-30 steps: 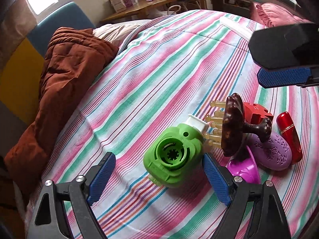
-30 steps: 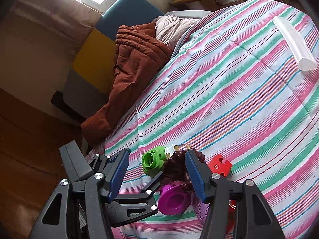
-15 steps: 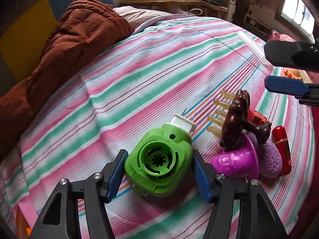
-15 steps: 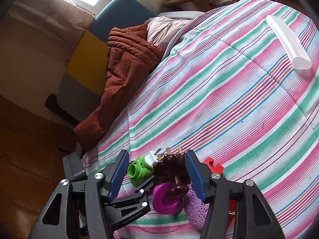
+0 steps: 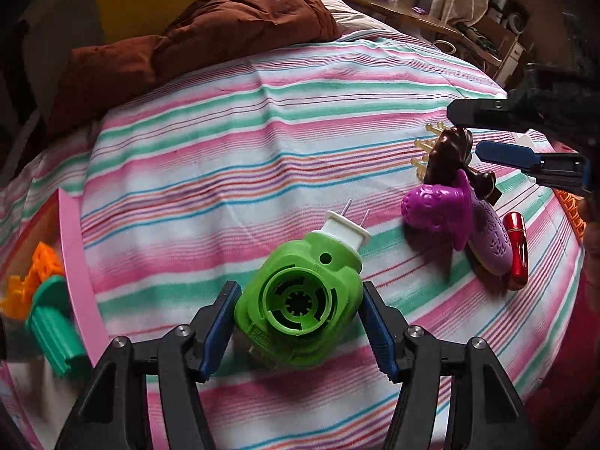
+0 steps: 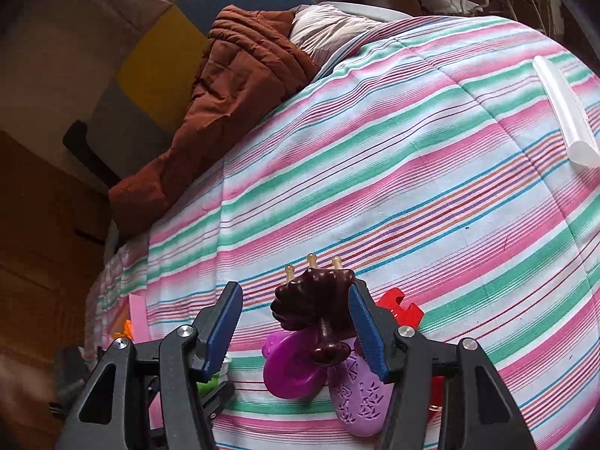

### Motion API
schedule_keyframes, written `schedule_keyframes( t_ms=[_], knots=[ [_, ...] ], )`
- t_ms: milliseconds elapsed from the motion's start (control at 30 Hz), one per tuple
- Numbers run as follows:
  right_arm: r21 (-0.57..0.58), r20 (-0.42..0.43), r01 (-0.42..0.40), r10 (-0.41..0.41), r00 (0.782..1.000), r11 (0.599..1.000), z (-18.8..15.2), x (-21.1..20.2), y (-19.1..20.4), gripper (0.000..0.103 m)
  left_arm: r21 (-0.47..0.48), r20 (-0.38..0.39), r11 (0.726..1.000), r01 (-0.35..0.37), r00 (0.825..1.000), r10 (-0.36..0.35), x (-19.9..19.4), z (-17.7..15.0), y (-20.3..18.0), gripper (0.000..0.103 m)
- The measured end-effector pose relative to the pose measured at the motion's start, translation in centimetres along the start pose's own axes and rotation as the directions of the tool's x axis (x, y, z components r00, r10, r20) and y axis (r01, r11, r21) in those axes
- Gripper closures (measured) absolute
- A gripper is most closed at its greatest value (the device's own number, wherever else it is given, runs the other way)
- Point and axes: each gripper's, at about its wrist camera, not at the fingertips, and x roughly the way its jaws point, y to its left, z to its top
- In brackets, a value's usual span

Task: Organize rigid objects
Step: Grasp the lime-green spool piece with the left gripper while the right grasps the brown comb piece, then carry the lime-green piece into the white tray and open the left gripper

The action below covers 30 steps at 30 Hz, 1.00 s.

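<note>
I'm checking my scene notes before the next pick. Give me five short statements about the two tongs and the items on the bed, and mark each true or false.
1. The left tongs are shut on the green plug-in device. True.
2. The right tongs grip the brown massage brush from both sides. False: they are open; only the right pad lies by the brush, the left pad is apart.
3. The green device's white plug end points away from the camera. True.
4. The red cylinder lies left of the green device. False: it lies to the right, beside the lilac oval piece.
5. A brown quilt lies bunched at the striped bedspread's far edge. True.
</note>
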Motion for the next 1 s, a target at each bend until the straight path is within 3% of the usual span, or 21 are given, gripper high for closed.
schedule_keyframes(
  t_ms=[67,200,433,500,633,1000],
  knots=[
    [-0.042,-0.008,0.059,-0.060,0.998,0.997,-0.2,0.5,0.4,0.031,-0.021,0.007,1.000,-0.002,1.000,0.002,-0.7,-1.1,0.2,0.039],
    [-0.116,0.000,0.146,-0.147,0.989,0.982,-0.1,1.4,0.9,0.030,-0.043,0.029,0.999,-0.003,1.000,0.005,-1.4,-2.5,-0.2,0.039],
    [-0.127,-0.070,0.149,-0.159,0.985,0.981,0.5,4.0,0.4,0.030,-0.030,0.051,0.999,-0.019,0.998,0.021,-2.1,-3.8,-0.6,0.039],
    [-0.149,-0.071,0.160,-0.172,0.983,0.976,0.4,4.4,0.7,0.037,-0.048,0.055,0.999,-0.007,0.998,0.010,-2.3,-4.0,-0.4,0.039],
    [-0.198,-0.062,0.165,-0.180,0.982,0.966,-0.1,4.4,1.1,0.039,-0.086,0.065,0.996,0.012,0.998,-0.006,-2.9,-4.6,0.4,0.039],
    [-0.125,-0.074,0.130,-0.140,0.987,0.984,0.0,4.2,0.9,0.039,-0.120,0.167,0.991,0.063,0.985,-0.042,-7.2,-7.1,2.5,0.039]
  ],
)
